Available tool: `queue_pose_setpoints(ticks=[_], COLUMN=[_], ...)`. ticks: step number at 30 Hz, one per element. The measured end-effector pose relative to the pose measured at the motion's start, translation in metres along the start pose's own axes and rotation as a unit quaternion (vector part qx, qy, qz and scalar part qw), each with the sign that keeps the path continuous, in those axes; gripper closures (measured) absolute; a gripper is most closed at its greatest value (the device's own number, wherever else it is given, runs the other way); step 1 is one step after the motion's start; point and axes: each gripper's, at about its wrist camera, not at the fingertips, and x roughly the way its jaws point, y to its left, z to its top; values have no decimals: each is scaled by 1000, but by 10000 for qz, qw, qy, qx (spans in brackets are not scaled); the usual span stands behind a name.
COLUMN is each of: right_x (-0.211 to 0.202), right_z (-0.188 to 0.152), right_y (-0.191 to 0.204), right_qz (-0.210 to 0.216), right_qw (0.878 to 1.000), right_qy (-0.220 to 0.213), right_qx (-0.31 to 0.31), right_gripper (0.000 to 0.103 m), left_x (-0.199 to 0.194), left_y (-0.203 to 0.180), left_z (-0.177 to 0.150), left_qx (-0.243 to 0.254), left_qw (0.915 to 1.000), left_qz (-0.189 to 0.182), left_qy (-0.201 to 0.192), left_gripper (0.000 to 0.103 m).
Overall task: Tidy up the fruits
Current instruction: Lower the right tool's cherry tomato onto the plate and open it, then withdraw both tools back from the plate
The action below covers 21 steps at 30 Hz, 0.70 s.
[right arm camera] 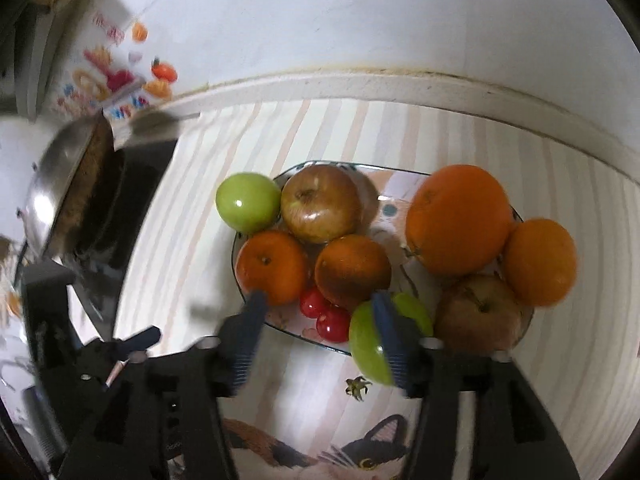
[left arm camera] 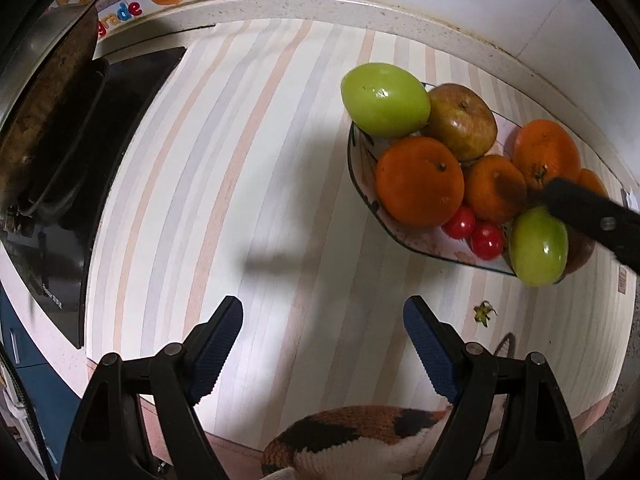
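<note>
A patterned plate (right arm camera: 394,194) on the striped mat holds several fruits: green apples (right arm camera: 248,201) (right arm camera: 370,344), brownish apples (right arm camera: 320,203) (right arm camera: 478,312), oranges (right arm camera: 458,220) (right arm camera: 274,266) (right arm camera: 352,270) (right arm camera: 538,262) and red cherry tomatoes (right arm camera: 326,314). My right gripper (right arm camera: 318,300) is open, its fingers over the plate's near edge on either side of the tomatoes. In the left wrist view the plate (left arm camera: 362,184) sits at the right, and the right gripper's finger (left arm camera: 588,210) reaches over it. My left gripper (left arm camera: 322,314) is open and empty above the bare mat, left of the plate.
A black stove (left arm camera: 100,152) with a steel wok (left arm camera: 44,92) stands at the left. A small green fruit calyx (left arm camera: 484,314) lies on the mat in front of the plate. A cat picture (right arm camera: 360,452) is printed at the mat's near edge. The wall (right arm camera: 360,20) is close behind.
</note>
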Motion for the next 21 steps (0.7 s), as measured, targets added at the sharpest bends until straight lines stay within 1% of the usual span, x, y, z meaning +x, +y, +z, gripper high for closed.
queue_pose_setpoints(ticks=[1, 2, 3, 4, 8, 10, 14, 19, 21], right_x=[-7, -14, -18, -26, -46, -64, -102, -157, -183], right_z=[-2, -5, -9, -15, -42, -57, -73, -88, -100], right_y=[-3, -6, -9, -12, -17, -26, -31, -14, -4], right_qz=[-51, -92, -172, -386, -960, -1005, -1067, -1114, -1150], right_qw=[9999, 9998, 9997, 9990, 9951, 9942, 9920, 9880, 9854], right_qy=[-74, -125, -150, -170, -195, -299, -584, -1040, -1241], right_qx=[63, 92, 118, 150, 110, 238, 330, 235, 194], right_gripper=[31, 22, 16, 8, 7, 7, 7, 6, 4], left_x=[-3, -7, -13, -19, -47, -63, -106, -165, -187], left_y=[2, 2, -1, -2, -7, -10, -19, -27, -28], left_z=[0, -3, -5, -7, -17, -21, -36, -57, -69], left_qx=[8, 32, 44, 55, 164, 193, 255, 365, 432], left_qw=[10000, 10000, 10000, 9999, 9993, 9986, 9959, 9890, 9855], left_qz=[-7, 6, -1, -24, -65, -83, -141, -243, -280], left_qy=[-19, -43, -77, -125, -344, -488, -854, -1415, -1615], left_gripper=[21, 21, 21, 21, 21, 21, 21, 21, 21])
